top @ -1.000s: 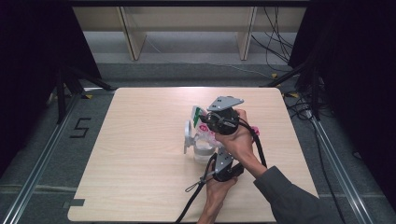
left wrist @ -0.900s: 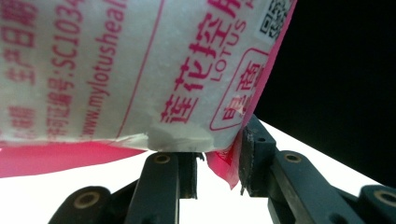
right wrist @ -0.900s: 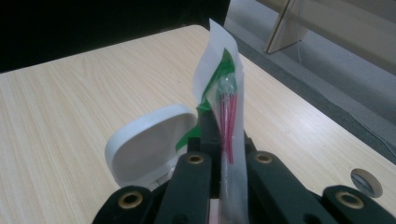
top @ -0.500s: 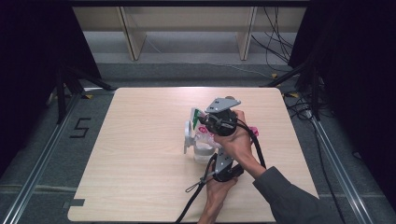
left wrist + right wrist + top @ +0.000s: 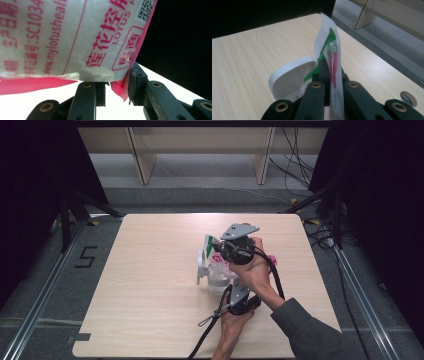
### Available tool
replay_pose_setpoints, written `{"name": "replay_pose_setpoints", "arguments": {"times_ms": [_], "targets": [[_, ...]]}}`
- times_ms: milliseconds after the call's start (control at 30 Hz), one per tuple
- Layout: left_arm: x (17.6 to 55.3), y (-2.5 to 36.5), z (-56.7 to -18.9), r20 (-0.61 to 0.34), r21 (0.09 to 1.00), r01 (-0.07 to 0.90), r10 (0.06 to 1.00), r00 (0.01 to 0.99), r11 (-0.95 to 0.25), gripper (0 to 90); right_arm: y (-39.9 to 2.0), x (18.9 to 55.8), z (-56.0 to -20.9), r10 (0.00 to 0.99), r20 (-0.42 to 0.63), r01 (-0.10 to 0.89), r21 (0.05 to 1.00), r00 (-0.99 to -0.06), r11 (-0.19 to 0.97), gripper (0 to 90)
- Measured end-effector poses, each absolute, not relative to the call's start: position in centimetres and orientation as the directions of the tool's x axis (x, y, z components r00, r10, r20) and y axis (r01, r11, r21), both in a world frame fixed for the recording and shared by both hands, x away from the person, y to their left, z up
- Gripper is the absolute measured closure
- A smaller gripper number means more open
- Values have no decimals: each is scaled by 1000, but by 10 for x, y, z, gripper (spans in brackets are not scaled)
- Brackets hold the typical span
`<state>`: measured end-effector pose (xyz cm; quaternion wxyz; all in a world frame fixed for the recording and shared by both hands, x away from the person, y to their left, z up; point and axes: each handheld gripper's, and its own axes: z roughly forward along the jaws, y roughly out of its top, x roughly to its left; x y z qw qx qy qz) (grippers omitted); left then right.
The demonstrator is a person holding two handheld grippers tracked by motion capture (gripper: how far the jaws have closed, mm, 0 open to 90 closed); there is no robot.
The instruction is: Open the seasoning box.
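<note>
Holding: both claws grip one white pouch with pink print, at the centre of the high view, over the bench.
Left claw: lower middle of its own view, jaws clamped on the pouch's pink bottom edge; the printed white face rises above them.
Right claw: bottom centre of its view, jaws pressed together on the pouch's thin upright edge with green and pink print.
White lid: left of the right claw, standing on edge, hinged open.
Clear jar: just below the pouch in the high view, on the bench.
Hands: right hand centre-right, left hand below it.
</note>
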<state>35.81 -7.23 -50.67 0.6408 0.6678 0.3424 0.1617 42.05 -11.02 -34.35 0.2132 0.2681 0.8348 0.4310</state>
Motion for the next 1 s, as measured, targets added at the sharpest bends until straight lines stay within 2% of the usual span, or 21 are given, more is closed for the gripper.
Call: {"name": "replay_pose_setpoints", "arguments": {"times_ms": [100,233,467,567,633,1000], "targets": [[358,-72,-507,-223,966,251,663,714,55,708,-110,421,-344,624,-147,240,837,-767,492,899],[358,-72,-506,-219,967,247,664,715,53,709,-109,419,-343,631,-110,275,833,-768,480,900],[358,-73,-507,-220,967,250,663,715,51,708,-109,421,-345,616,-160,237,826,-772,512,900],[357,-73,-506,-217,968,245,666,714,53,708,-108,420,-345,636,-129,266,831,-761,488,900],[357,-73,-506,-212,970,239,665,716,52,709,-109,421,-343,624,-139,244,839,-769,486,900],[357,-73,-506,-207,971,236,662,720,48,708,-108,421,-344,630,-129,266,828,-766,493,900]]}}
